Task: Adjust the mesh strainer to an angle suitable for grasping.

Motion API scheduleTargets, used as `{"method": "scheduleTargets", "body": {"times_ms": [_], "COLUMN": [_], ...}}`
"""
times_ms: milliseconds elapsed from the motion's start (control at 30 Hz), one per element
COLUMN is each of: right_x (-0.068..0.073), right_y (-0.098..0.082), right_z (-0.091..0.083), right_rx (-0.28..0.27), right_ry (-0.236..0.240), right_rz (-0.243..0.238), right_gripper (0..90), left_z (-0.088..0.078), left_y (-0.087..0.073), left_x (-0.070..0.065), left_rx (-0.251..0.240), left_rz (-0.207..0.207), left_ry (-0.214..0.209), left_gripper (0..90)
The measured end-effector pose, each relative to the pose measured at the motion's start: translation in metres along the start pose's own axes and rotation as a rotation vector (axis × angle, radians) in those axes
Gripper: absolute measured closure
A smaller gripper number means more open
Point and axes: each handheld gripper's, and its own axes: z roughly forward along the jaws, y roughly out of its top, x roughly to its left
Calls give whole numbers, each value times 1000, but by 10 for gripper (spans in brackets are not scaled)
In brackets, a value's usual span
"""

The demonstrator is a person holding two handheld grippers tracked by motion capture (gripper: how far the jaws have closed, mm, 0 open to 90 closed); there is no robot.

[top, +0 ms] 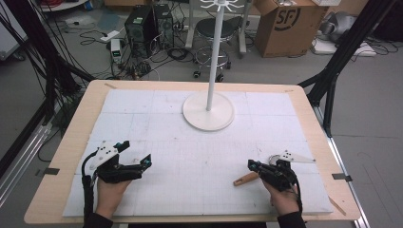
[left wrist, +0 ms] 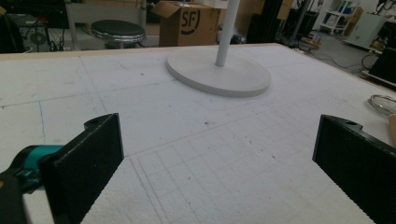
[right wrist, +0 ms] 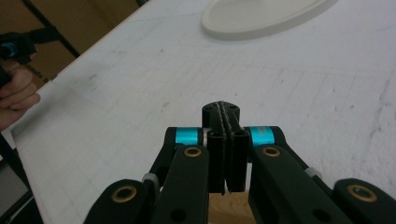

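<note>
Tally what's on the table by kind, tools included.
Tools: 2, left tool and right tool
White stand: 1
Wooden-handled utensil: 1
Total: 4

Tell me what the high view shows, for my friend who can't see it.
A person's two hands rest on a white table mat, each holding a black claw: the left claw open, the right claw shut beside a wooden handle. A white stand with a tall pole sits farther back.
</note>
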Motion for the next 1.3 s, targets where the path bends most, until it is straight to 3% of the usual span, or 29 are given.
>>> {"method": "scheduleTargets", "body": {"times_ms": [567,833,1100,1300], "right_x": [1,-1,2,3], "right_y": [-20,-26,-29,-34], "right_z": [-7,-9,-3,3], "right_rx": [78,89,161,213], "right_ry": [20,69,76,80], "right_rz": [-5,44,75,72], "right_gripper": [896,896,896,896], "left_z": [0,0,-1,-1], "left_y": [0,0,0,0], "left_x": [0,-1,-1,0], "left_rx": [-2,-4,-6,-10], "left_rz": [-1,0,-5,-10], "left_ry": [-1,1,-4,-4], "left_gripper": [25,25,25,25]}}
